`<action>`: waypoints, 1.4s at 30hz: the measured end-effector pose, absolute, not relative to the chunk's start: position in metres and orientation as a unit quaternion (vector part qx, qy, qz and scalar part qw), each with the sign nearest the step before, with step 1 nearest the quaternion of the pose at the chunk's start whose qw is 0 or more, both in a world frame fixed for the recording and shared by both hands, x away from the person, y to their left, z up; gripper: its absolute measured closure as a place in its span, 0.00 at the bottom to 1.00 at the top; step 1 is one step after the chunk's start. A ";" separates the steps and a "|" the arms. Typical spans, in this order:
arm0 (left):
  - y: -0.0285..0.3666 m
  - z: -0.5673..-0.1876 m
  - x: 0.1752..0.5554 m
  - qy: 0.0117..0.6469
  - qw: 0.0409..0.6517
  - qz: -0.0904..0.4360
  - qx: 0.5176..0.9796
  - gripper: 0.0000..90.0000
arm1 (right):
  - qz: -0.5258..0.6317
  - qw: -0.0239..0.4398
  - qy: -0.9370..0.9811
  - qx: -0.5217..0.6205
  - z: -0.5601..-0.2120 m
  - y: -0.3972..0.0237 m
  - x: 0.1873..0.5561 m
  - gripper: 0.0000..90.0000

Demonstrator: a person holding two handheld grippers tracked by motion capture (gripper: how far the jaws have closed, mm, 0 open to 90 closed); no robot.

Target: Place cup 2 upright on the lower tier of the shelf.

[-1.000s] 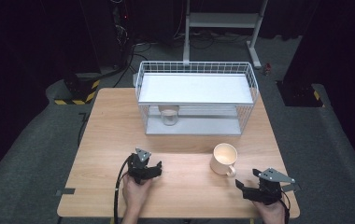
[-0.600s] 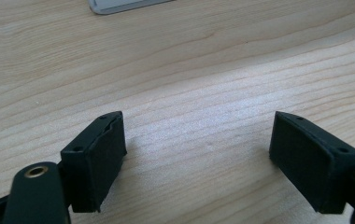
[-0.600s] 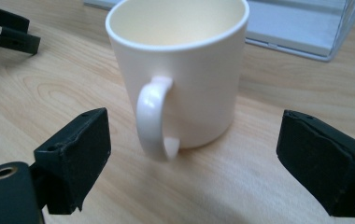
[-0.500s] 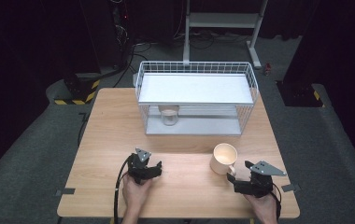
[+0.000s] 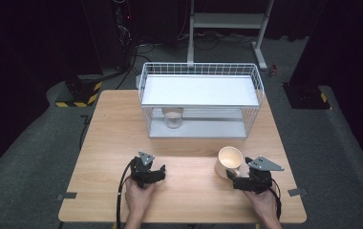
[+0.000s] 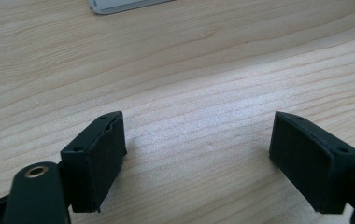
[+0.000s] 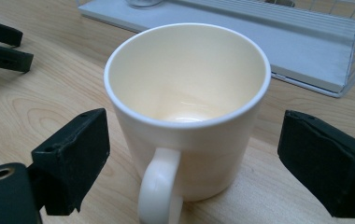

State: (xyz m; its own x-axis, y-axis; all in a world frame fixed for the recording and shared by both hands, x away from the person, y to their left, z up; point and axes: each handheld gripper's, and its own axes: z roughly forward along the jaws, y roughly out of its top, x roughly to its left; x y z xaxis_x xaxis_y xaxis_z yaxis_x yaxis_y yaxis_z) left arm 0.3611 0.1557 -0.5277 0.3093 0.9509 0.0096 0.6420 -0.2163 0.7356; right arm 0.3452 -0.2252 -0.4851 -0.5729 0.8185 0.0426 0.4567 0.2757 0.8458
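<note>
A cream mug [image 5: 229, 160] stands upright on the wooden table [image 5: 189, 143], right of the middle. In the right gripper view the mug [image 7: 187, 107] is empty and its handle [image 7: 159, 186] points at the camera. My right gripper [image 5: 237, 177] is just in front of the mug, at the handle side. Its jaws have just been opening; the right gripper [image 7: 194, 158] now stands open with the mug between its jaws, and neither pad touches it. My left gripper [image 5: 156, 174] rests near the front left, open, and the left gripper [image 6: 196, 158] has only bare wood between its jaws.
A white wire rack [image 5: 198, 90] with a flat shelf stands at the back of the table. A small glass jar [image 5: 172, 117] sits under that shelf. The rack's base [image 7: 306, 42] lies just behind the mug. Dark floor surrounds the table.
My right gripper has moved left from the table's right edge up to the mug, which now sits between its jaws. The left gripper and the mug have kept still.
</note>
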 end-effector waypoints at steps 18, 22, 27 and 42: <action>0.156 -0.528 0.361 0.537 0.322 0.240 0.742 0.21 | 0.432 0.211 0.778 0.405 -0.482 -0.208 0.362 0.10; 0.156 -0.528 0.361 0.537 0.322 0.239 0.742 0.21 | 0.429 0.214 0.779 0.405 -0.482 -0.206 0.365 0.10; 0.156 -0.528 0.361 0.537 0.323 0.239 0.742 0.21 | 0.427 0.214 0.779 0.406 -0.483 -0.204 0.367 0.10; 0.156 -0.528 0.361 0.537 0.323 0.239 0.742 0.21 | 0.416 0.213 0.788 0.400 -0.485 -0.200 0.373 0.10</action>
State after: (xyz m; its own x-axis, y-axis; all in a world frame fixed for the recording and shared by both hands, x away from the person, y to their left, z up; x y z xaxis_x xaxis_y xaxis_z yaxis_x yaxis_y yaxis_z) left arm 0.3610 0.1557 -0.5277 0.3092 0.9510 0.0089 0.6421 -0.2156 0.7357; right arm 0.3732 -0.1999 -0.4849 -0.5884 0.8086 -0.0032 0.4531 0.3330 0.8269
